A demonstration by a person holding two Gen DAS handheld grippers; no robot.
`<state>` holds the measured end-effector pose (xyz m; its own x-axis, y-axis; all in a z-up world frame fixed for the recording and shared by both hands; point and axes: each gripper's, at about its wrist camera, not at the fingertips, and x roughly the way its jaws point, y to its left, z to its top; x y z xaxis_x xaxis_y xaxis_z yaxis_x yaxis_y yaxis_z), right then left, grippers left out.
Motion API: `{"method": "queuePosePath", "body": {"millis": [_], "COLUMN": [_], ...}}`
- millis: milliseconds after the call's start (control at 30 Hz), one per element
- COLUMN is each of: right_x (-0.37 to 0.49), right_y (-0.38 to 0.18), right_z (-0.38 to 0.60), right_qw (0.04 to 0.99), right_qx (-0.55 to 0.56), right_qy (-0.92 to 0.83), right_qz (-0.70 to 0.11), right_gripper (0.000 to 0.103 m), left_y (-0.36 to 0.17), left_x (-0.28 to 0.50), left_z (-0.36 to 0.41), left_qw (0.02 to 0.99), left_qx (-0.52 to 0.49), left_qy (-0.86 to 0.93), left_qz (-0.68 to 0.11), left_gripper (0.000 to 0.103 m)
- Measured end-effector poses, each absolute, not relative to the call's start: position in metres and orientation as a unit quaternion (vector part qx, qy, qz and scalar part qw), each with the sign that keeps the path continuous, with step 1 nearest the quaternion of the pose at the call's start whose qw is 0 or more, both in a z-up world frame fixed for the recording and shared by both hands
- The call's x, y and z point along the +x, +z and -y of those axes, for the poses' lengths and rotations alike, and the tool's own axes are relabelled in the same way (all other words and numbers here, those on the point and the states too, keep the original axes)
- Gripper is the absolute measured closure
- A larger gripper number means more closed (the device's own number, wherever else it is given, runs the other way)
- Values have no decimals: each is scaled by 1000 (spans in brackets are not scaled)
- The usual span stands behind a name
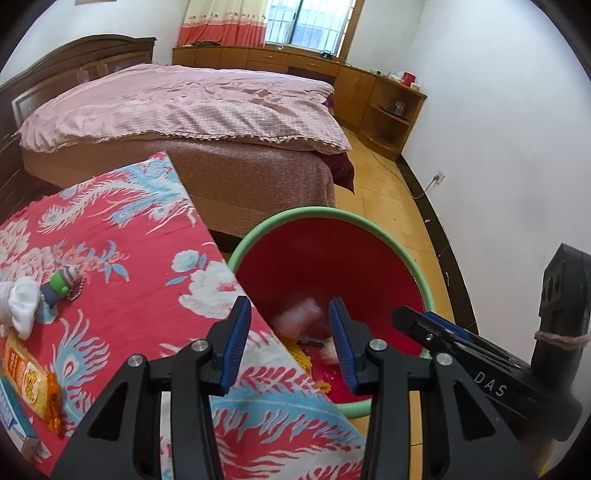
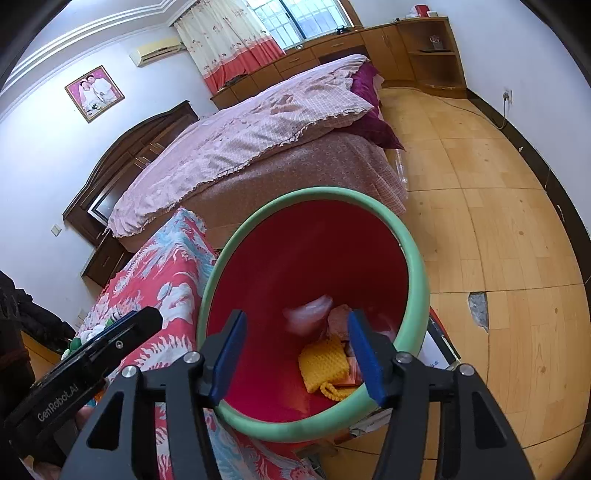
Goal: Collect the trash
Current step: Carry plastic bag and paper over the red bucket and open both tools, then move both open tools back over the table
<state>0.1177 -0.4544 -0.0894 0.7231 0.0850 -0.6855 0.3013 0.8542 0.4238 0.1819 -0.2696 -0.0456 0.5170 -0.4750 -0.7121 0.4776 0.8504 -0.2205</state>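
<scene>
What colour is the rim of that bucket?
The bucket rim is pale green, around a red inside; the right wrist view shows it best.

Domestic bedroom. A large bed point(image 1: 177, 110) with a dark carved wooden headboard point(image 1: 77, 59) is seen across the upper half of the left wrist view, covered by a pink checked quilt point(image 2: 240, 136) with a frilled edge. A barred window point(image 1: 314, 22) with a floral curtain point(image 1: 221, 22) is set at the top centre. A run of light wooden cabinets point(image 1: 332, 70) is fitted beneath it, ending in corner shelves point(image 2: 432, 51). A framed portrait point(image 2: 94, 92) and a wall-mounted air conditioner point(image 2: 157, 51) are shown at the upper left of the right wrist view. Wooden flooring point(image 2: 480, 184) is laid on the right.
</scene>
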Motion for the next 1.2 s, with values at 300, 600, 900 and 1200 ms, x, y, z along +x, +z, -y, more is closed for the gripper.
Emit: {"method": "queuePosePath", "body": {"millis": [300,600,900,1200], "right_x": [105,87,68,54], "right_y": [-70,-47,-22,-6], "right_z": [440,408,357,309], "right_qw": [899,909,923,931], "right_qx": [257,247,213,184], "right_qy": [-51,-26,18,50], "right_qz": [-352,-335,-320,-311], "right_gripper": [40,37,35,33], "left_y": [-30,-9,9,12], "left_x": [170,148,122,97], "left_z": [242,199,132,70], "left_qw": [883,904,922,930], "left_qx": [-12,-31,-60,-85], "left_qy": [-252,-207,-143,-86], "left_qz": [-397,-373,-353,-346], "left_gripper": [59,59,59,58]}}
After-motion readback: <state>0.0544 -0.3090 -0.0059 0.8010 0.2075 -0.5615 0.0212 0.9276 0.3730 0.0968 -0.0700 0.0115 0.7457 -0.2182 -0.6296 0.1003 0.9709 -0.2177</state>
